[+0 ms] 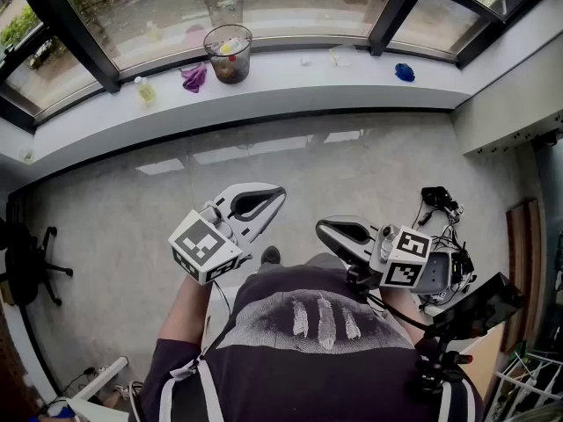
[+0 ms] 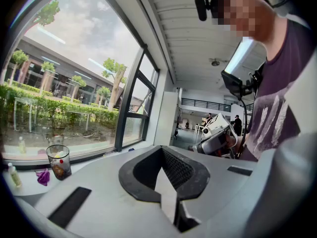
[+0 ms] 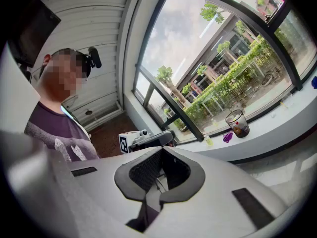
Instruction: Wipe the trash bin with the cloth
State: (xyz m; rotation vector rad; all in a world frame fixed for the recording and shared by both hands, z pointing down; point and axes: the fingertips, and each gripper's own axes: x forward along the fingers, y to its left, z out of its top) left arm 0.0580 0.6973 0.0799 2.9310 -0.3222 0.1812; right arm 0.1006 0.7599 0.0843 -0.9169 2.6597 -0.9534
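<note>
The trash bin (image 1: 228,53) is a clear tub with bits of litter inside, standing on the white window sill (image 1: 308,82) at the far side of the room. A purple cloth (image 1: 193,77) lies crumpled just left of it. Both also show in the left gripper view, bin (image 2: 58,161) and cloth (image 2: 43,176), and in the right gripper view, bin (image 3: 238,123) and cloth (image 3: 228,137). My left gripper (image 1: 274,193) and right gripper (image 1: 324,229) hover over the floor in front of my chest, far from the sill. Each is shut and holds nothing, the left (image 2: 166,182) and the right (image 3: 157,180).
A small yellow bottle (image 1: 145,90) stands on the sill left of the cloth, and a blue object (image 1: 404,72) lies at its right end. An office chair (image 1: 26,266) sits at the left. Cables and gear (image 1: 440,205) and a wooden board (image 1: 519,236) are at the right.
</note>
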